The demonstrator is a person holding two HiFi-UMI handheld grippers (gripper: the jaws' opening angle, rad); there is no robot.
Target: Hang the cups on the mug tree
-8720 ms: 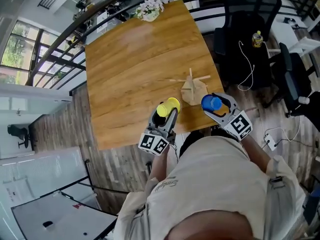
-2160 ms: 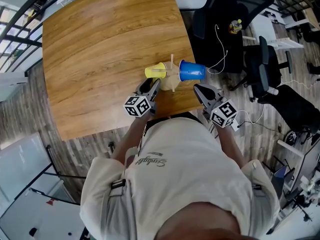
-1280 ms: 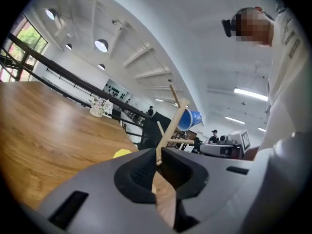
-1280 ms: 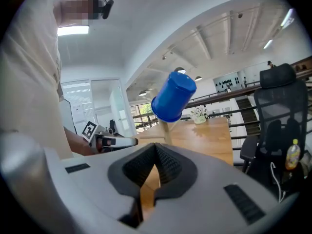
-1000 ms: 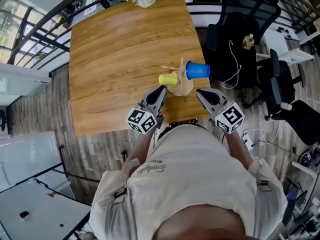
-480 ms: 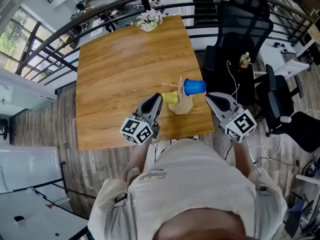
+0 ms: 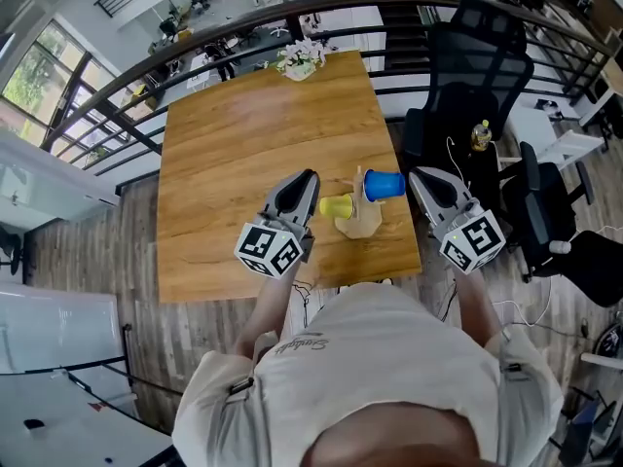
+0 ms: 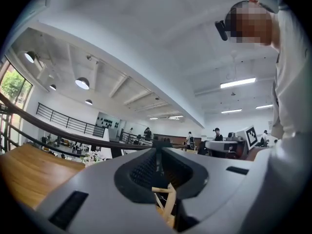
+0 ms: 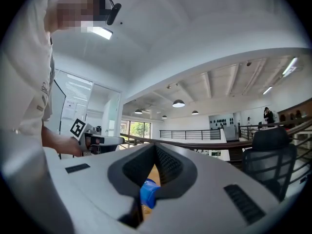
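Yellow plastic cup [image 7: 337,205] and blue plastic cup [image 7: 385,185], hung sideways on the pale wooden mug tree [image 7: 364,224] on the wooden desk [image 7: 234,144], are flanked by the left gripper [image 7: 307,177] and right gripper [image 7: 420,176], both closed on nothing, yellow nearer the left.

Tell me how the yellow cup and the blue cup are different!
The yellow cup hangs on the left of the mug tree; the blue cup hangs on its right. The blue cup looks a bit bigger than the yellow cup. Both are plain plastic cups hanging sideways on the pegs.
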